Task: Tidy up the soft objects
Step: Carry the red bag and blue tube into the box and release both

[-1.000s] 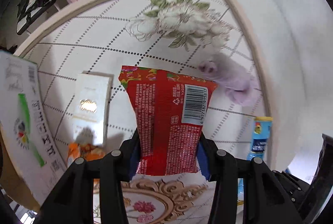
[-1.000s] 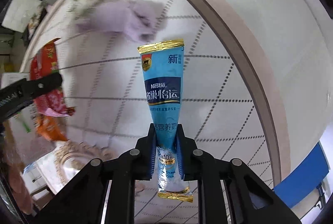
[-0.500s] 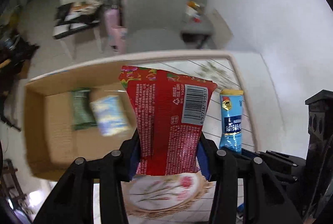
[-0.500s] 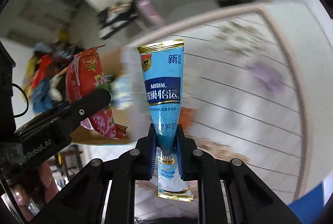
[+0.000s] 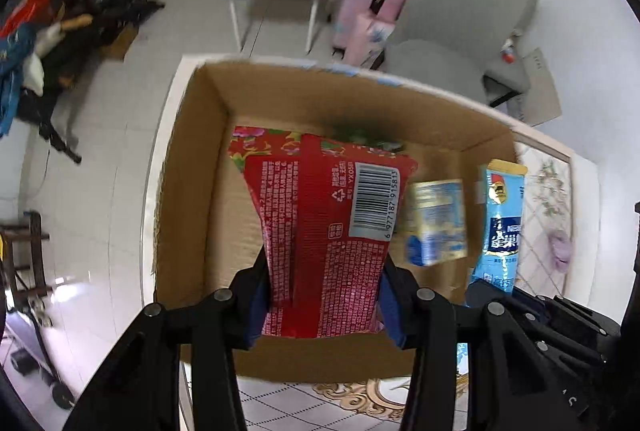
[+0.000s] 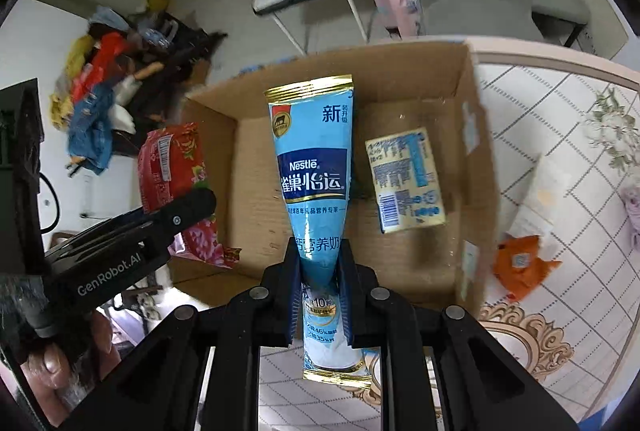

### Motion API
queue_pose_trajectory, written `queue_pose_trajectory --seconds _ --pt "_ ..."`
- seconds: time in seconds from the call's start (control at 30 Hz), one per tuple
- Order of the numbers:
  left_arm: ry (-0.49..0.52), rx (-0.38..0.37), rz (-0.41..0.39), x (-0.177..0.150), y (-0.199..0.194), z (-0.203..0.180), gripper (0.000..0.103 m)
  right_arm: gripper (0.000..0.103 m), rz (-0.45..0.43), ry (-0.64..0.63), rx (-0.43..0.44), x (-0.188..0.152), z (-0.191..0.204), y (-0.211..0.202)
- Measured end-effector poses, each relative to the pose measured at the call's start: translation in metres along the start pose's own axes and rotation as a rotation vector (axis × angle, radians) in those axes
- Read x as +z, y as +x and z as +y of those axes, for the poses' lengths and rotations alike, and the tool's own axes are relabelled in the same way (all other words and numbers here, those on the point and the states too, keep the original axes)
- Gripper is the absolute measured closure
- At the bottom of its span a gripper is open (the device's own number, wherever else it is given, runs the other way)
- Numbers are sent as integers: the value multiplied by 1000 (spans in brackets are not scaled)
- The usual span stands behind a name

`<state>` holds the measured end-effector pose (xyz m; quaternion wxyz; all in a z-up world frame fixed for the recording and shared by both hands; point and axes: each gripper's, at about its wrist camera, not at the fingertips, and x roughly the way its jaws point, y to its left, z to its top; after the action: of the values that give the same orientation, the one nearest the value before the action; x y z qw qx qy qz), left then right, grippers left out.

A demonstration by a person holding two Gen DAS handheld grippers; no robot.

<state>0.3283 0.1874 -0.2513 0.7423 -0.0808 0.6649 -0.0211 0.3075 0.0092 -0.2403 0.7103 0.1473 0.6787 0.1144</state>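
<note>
My left gripper (image 5: 322, 289) is shut on a red snack packet (image 5: 324, 223) and holds it above the open cardboard box (image 5: 192, 167). My right gripper (image 6: 320, 271) is shut on a blue Nestle sachet (image 6: 314, 167), also over the box (image 6: 476, 167). The sachet shows at the right in the left wrist view (image 5: 500, 227); the red packet shows at the left in the right wrist view (image 6: 172, 167). A blue and yellow packet (image 6: 406, 181) lies in the box, also visible in the left wrist view (image 5: 436, 221). A dark green item behind the red packet is mostly hidden.
The box stands at the edge of a table with a flowered checked cloth (image 6: 560, 159). On the cloth lie an orange wrapper (image 6: 520, 265), a white box (image 6: 536, 199) and a purple soft thing (image 5: 560, 251). A grey chair (image 5: 460, 23) and floor clutter are behind.
Both grippers have swung left from over the tablecloth to over the cardboard box, each still holding its packet. The box has come from the left edge to fill the middle of both views.
</note>
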Motion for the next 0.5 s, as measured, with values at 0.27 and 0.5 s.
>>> queue_pose_trajectory --seconds 0.27,0.5 --pt "-18 10 88 12 52 18 59 85 89 -12 -5 19 0 76" --pt "-68 26 77 18 45 27 58 84 111 -74 21 43 18 117"
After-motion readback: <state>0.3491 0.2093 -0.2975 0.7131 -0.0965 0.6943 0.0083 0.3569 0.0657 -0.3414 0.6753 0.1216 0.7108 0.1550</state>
